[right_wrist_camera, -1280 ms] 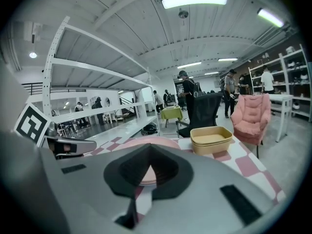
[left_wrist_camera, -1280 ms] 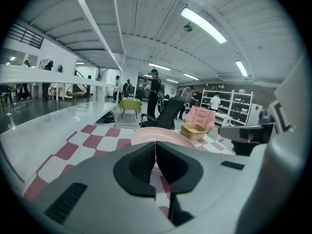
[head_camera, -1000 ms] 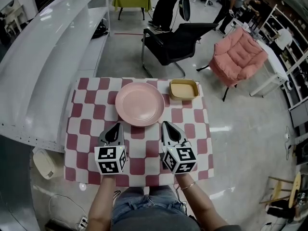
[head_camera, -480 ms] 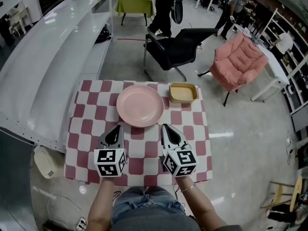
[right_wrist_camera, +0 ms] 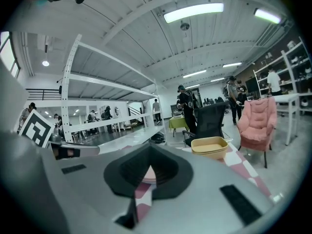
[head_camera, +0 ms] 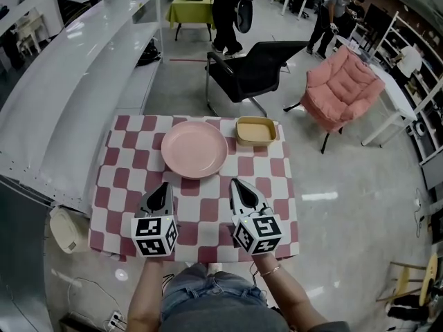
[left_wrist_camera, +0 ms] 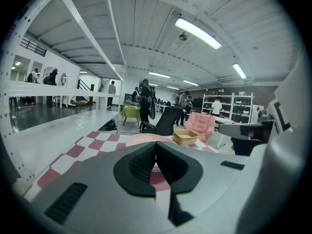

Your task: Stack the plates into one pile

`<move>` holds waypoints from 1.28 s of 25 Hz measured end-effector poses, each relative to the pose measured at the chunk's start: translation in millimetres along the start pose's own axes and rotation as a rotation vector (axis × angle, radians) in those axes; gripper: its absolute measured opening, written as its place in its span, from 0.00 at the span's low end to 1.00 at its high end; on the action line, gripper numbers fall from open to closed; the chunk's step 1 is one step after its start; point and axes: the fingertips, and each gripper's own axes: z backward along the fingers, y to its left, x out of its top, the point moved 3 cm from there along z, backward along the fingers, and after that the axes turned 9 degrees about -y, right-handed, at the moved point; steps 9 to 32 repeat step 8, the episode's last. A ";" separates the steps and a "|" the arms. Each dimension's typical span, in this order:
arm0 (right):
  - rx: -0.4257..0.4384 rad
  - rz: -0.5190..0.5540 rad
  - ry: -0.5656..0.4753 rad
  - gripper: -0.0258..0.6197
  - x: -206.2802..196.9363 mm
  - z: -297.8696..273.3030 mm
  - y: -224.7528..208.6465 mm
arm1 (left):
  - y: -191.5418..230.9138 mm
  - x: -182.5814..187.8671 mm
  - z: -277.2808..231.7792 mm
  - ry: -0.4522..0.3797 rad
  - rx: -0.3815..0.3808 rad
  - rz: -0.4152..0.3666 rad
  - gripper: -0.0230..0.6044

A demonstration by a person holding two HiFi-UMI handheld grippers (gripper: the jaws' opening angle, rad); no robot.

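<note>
Pink plate (head_camera: 194,149) sat at 1 o'clock from my left claw (head_camera: 164,185), 11 from my right claw (head_camera: 235,182); both clenched empty, roughly equally near.

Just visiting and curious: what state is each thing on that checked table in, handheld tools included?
Round pink plate: upright, empty, flat on the checked cloth.
Square yellow dish: upright, empty, beside the plate, not stacked.
Left gripper: fingers shut, holding nothing.
Right gripper: fingers shut, holding nothing.
</note>
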 end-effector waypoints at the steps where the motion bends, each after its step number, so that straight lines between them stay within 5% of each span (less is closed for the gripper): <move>1: 0.004 0.001 -0.003 0.05 1.1 2.0 0.2 | -1.1 1.0 2.0 -0.003 0.004 -0.001 0.06; 32: 0.028 -0.012 -0.007 0.05 2.9 22.7 2.5 | -12.4 2.0 24.2 -0.009 0.025 -0.012 0.06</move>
